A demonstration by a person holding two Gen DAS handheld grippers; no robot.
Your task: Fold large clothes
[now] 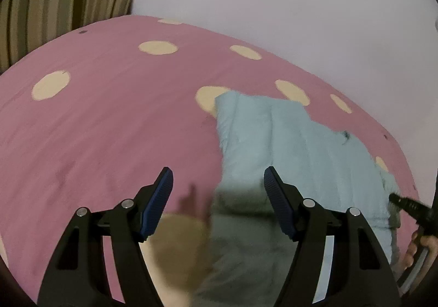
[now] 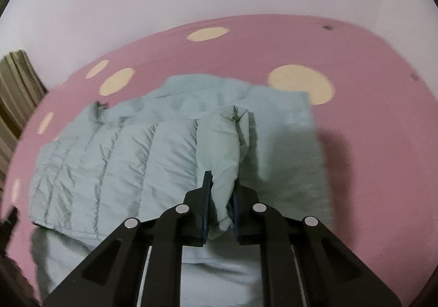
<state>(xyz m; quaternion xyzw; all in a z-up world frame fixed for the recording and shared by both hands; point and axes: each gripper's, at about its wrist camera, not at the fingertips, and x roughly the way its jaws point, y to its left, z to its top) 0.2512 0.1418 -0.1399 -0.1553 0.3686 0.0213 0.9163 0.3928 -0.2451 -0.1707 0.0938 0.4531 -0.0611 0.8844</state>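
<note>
Left gripper (image 1: pixel 218 183) hangs wide apart and empty over the pink polka-dot bedsheet (image 1: pixel 109 115), beside the near edge of the pale blue quilted jacket (image 1: pixel 301 137) lying flat on it. Right gripper (image 2: pixel 223 183) is pinched on a raised fold of the jacket (image 2: pixel 115 159). Judgement: carry that fold over low and evenly, and have the left pin the opposite edge. Left view alone shows the striped curtain (image 1: pixel 63 0) large and the person's hand (image 1: pixel 421 249); right view alone shows the grip itself.
</note>
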